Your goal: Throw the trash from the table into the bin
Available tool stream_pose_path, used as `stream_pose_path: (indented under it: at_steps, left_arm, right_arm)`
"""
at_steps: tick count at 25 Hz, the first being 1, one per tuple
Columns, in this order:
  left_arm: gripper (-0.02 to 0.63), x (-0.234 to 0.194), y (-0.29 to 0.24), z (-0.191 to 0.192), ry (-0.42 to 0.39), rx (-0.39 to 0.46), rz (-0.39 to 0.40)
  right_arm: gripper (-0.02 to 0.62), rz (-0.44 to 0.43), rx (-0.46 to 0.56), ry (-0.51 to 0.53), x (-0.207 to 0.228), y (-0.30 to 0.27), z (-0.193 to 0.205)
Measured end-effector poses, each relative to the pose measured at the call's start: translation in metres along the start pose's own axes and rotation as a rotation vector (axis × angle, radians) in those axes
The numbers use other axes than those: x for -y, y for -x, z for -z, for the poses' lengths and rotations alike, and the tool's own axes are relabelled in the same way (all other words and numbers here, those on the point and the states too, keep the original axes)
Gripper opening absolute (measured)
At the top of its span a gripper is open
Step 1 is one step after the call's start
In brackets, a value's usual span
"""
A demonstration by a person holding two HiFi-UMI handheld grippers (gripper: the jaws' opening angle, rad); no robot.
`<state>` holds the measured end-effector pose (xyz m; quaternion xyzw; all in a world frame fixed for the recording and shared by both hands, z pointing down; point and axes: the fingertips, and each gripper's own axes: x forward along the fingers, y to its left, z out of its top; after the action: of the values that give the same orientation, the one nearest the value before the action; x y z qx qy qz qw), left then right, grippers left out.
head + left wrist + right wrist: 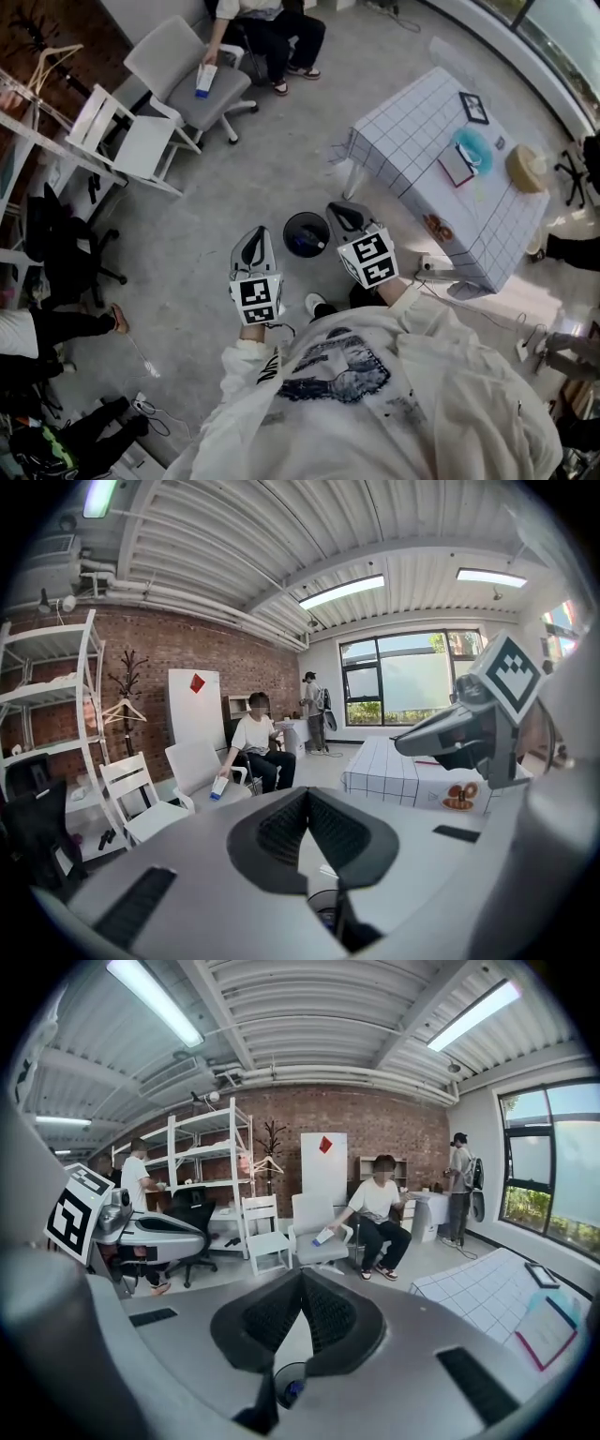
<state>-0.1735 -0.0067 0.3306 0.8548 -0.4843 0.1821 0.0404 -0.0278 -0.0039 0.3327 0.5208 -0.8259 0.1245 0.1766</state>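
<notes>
1. You hold two tools, your left tool (255,234) and right tool (339,210), both closed on nothing.
2. One bin (307,234) stands on the floor between their tips, with one blue piece (298,247) inside.
3. One counter (412,141) stands to the right, beyond your right tool, carrying several things.

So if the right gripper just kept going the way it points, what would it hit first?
Probably bare floor just beyond the black bin, which sits below the right gripper's line. Depth is hard to judge. The grey chair lies farther along.
</notes>
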Motion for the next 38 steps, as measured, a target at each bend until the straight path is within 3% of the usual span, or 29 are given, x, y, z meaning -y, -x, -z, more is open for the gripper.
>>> stream_pose_path:
  at_steps: [11,29,38]
  left_arm:
    - [0.006,0.081,-0.085,-0.04,-0.058,-0.005,0.129]
    - [0.006,0.292,-0.243,-0.115,-0.182,0.024,0.419]
    - [0.006,0.381,-0.284,-0.127,-0.204,0.012,0.5]
  right_arm:
    - [0.018,0.127,0.024,-0.088,0.117,0.032,0.016]
    - [0.018,0.433,0.048,-0.242,0.359,0.146,0.071]
    - [0.018,0.465,0.015,-0.273,0.428,0.189,0.11]
